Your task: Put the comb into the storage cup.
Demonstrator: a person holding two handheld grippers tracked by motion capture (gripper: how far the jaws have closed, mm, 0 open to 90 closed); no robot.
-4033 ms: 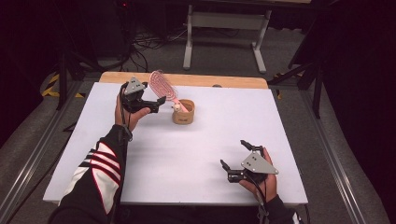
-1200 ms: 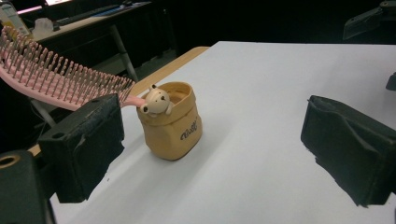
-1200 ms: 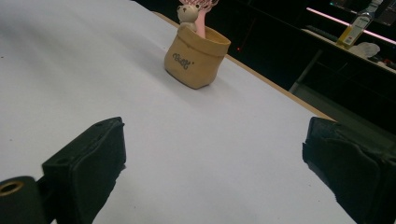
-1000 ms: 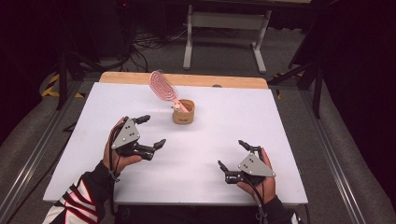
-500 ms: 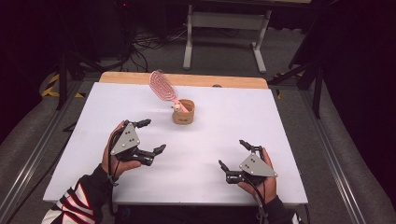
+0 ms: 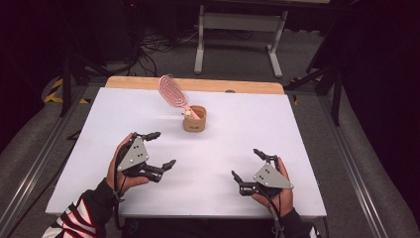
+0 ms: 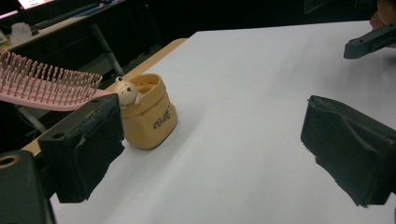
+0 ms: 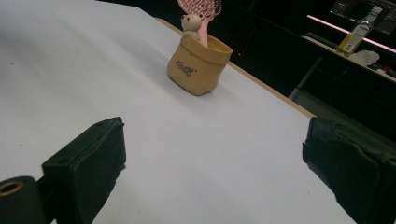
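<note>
High view showing left tongs [image 6: 165, 148] and right tongs [image 6: 244, 162], both gaping wide, gripping nothing, resting low over the table [image 6: 297, 129]. Standing well ahead of both tongs, somewhat nearer to the left ones: tan pouch [image 6: 194, 121], with pink hairbrush [image 6: 173, 91] leaning out of it, handle down. Probably risking a tipped pouch when reaching for the brush head too quickly, or dragging the pouch along with the handle, with nothing bracing it.
</note>
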